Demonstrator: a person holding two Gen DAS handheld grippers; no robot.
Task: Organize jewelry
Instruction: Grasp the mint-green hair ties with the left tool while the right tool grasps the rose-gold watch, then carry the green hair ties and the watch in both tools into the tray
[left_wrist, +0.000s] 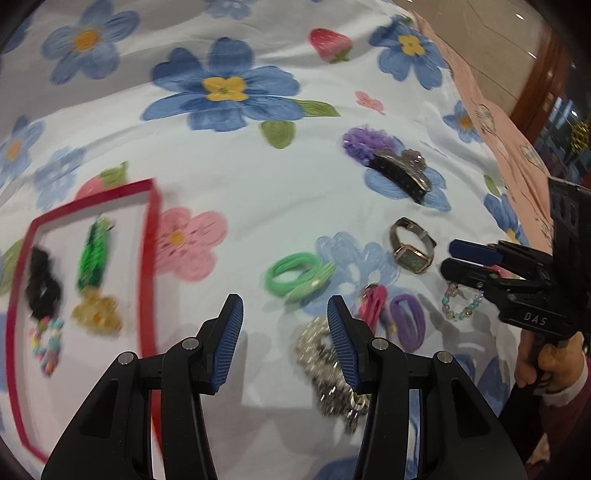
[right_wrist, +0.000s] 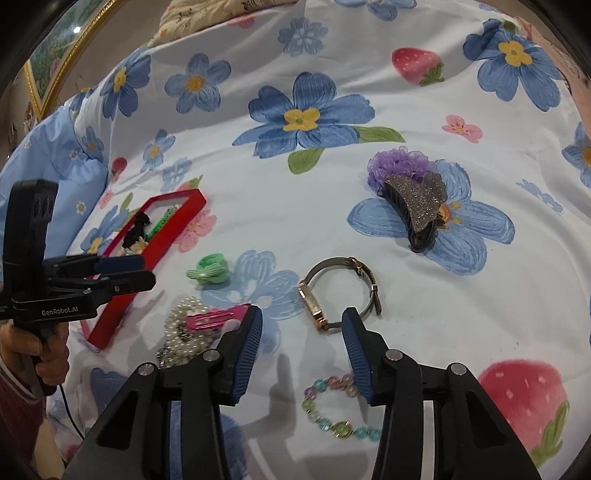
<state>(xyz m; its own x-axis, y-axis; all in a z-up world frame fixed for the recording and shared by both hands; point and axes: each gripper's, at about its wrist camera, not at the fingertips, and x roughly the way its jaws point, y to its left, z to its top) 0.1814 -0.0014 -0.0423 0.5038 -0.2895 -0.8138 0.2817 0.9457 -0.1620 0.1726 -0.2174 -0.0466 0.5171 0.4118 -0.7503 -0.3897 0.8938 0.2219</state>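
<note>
Left tool (left_wrist: 285, 313), fingers apart and empty, hung over a bedsheet (left_wrist: 258, 177) printed with flowers and strawberries. To its left lay a red-rimmed tray (left_wrist: 149, 236) holding a black scrunchie (left_wrist: 42, 284), a green braided piece (left_wrist: 92, 254), a yellow claw clip (left_wrist: 96, 312) and a pastel bead bracelet (left_wrist: 46, 343). Just beyond its right finger lay a pearl-and-chain tangle (left_wrist: 325, 365); ahead of that finger, a green hair-tie bundle (left_wrist: 297, 275), a pink snap clip (left_wrist: 373, 302) and purple hair ties (left_wrist: 408, 321).

Right tool (right_wrist: 302, 317), fingers likewise apart with nothing between them, hung above the sheet. A wristwatch (right_wrist: 341, 290) lay just ahead of its fingertips, beside the right one. A clear bead bracelet (right_wrist: 334, 411) lay below the tool, partly hidden behind the right finger. Farther ahead and to the right, a glittered hair claw (right_wrist: 417, 206) rested against a purple scrunchie (right_wrist: 397, 164). The other tool appeared at the left edge of this view, gripped by a hand (right_wrist: 35, 345), near the tray.
</note>
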